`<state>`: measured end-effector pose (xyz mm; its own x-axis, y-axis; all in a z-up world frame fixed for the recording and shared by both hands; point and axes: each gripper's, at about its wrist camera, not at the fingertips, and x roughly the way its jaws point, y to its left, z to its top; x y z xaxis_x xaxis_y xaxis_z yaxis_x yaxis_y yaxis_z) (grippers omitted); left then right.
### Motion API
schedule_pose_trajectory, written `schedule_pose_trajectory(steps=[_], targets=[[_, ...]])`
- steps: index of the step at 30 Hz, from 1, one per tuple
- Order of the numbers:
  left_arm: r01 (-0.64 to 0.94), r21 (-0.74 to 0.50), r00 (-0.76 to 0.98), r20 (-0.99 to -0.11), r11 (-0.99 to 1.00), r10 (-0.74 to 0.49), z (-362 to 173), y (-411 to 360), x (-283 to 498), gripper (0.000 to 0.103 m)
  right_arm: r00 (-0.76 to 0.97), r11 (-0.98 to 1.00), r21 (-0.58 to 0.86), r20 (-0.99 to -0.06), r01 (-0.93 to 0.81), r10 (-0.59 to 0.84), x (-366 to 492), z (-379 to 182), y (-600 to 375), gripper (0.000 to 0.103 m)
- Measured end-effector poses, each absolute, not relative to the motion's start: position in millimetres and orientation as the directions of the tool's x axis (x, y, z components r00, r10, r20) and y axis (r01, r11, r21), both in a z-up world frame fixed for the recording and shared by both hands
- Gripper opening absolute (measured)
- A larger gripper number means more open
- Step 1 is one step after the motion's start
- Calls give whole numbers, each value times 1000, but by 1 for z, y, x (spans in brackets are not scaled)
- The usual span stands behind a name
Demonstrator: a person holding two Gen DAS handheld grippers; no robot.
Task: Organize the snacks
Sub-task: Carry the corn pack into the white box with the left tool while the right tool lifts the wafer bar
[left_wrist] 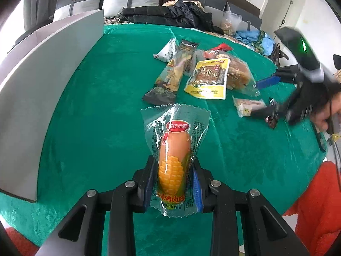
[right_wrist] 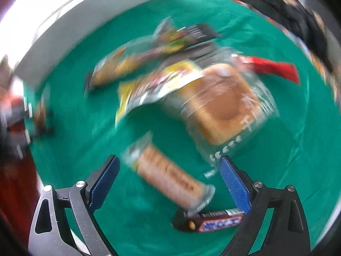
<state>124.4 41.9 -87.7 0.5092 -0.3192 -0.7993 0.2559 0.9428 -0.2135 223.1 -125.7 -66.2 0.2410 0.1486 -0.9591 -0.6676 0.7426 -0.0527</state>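
A green tablecloth (left_wrist: 89, 111) covers the whole work surface. Along its left edge stands a large white box (left_wrist: 53, 68) with plain walls. At the far edge lies a heap of dark clothing (left_wrist: 170, 15).

In the middle of the cloth, right of the box, sits a loose pile of snacks. The largest is a bread bun in a clear wrapper (right_wrist: 221, 108) with white characters, blurred beyond reading. Partly over its left side lies a yellow packet (left_wrist: 207, 76) with dark Chinese print, too small to read. Left of that lies a long clear packet of chips (left_wrist: 170, 76), and a red wrapper (right_wrist: 275, 68) shows at the far right.

The left gripper (left_wrist: 173, 177) is clamped on a corn sausage packet (left_wrist: 174, 149), held above the near part of the cloth; its red oval label carries white Chinese characters and a corn cob is pictured below.

The right gripper (right_wrist: 168, 181) hangs over the cloth with jaws spread wide and nothing held. A wafer bar (right_wrist: 170, 179) lies on the cloth between its fingers, and a small brown chocolate bar (right_wrist: 215, 221) with a blue-and-white logo, unreadable in the blur, lies nearest.
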Motion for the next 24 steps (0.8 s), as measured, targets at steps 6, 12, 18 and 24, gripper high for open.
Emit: schedule_pose_trajectory(steps=[6,12,18,24], targets=[[223,-307,523,-764,925,-379,-69,57,121,30,277,683,-135,-956,-718,101,205,-83,-113,40],[182,-385,569,-709,905,-417,-39,83,116,30,241,801,-26,-959,-598,148,203,-43,-131,16],[136,-412,582,-703,901,-409,-42,100,117,30,89,912,275,-945,-303,314,224,-61,-153,60],[132,-418,570,-710,899,-414,-51,102,118,30,106,841,87,-980,-535,169,203,-67,-124,66]])
